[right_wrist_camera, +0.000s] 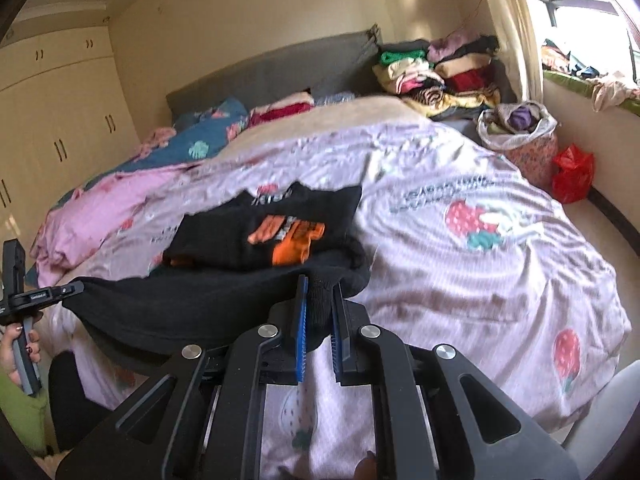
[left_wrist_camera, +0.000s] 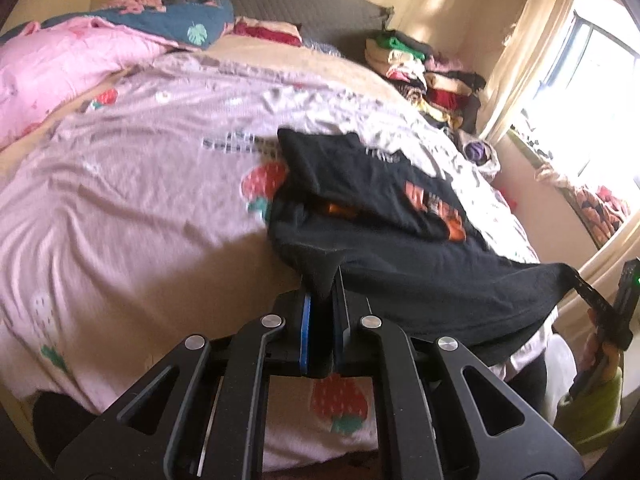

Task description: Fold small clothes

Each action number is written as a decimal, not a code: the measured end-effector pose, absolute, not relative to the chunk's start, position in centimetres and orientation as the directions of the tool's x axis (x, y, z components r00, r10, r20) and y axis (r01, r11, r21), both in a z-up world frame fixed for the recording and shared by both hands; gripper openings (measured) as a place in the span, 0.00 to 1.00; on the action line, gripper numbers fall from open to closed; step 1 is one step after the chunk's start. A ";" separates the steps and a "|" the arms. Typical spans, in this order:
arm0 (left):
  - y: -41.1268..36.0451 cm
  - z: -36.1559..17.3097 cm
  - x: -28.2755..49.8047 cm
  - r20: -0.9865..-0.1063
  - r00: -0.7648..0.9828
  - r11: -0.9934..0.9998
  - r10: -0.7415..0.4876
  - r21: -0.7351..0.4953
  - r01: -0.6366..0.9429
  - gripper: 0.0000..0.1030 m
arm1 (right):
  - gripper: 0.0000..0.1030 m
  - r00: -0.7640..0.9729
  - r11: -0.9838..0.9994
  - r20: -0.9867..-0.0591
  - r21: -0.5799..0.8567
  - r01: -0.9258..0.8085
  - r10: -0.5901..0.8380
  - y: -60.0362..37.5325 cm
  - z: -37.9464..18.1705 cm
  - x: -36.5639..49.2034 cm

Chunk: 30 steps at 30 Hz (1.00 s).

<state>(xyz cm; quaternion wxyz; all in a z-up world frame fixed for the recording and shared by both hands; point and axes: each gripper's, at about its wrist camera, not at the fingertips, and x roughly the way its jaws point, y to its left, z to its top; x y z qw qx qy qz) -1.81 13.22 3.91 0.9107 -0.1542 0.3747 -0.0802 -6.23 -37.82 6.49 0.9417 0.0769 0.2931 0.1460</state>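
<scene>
I judge the fold to be mid-step: my left hand-held gripper (left_wrist_camera: 320, 292) and right hand-held gripper (right_wrist_camera: 320, 304) each grasp a near corner of the black printed T-shirt (left_wrist_camera: 384, 216), its far part already doubled on the bed (left_wrist_camera: 140, 184). Next, both corners should travel forward together, level. The orange print is partly hidden and blurred.

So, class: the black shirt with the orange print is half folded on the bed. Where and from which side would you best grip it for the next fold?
Grip the near hem at its two corners, coming from the foot of the bed. The black shirt lies with that edge towards the holder, and the left gripper and right gripper are each shut on a pinch of it, the hem stretched between them.
</scene>
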 end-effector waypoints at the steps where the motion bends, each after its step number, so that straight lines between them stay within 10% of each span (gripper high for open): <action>1: 13.2 4.3 -1.5 -0.650 0.716 0.941 -0.255 -0.337 0.029 0.02 | 0.09 0.790 0.945 -0.523 0.236 -0.227 0.320 -37.9 6.7 -6.0; 30: 12.4 8.1 5.9 -0.582 0.797 0.960 -0.161 -0.281 -0.011 0.02 | 0.09 0.856 0.994 -0.506 0.079 -0.071 0.102 -34.8 8.4 2.3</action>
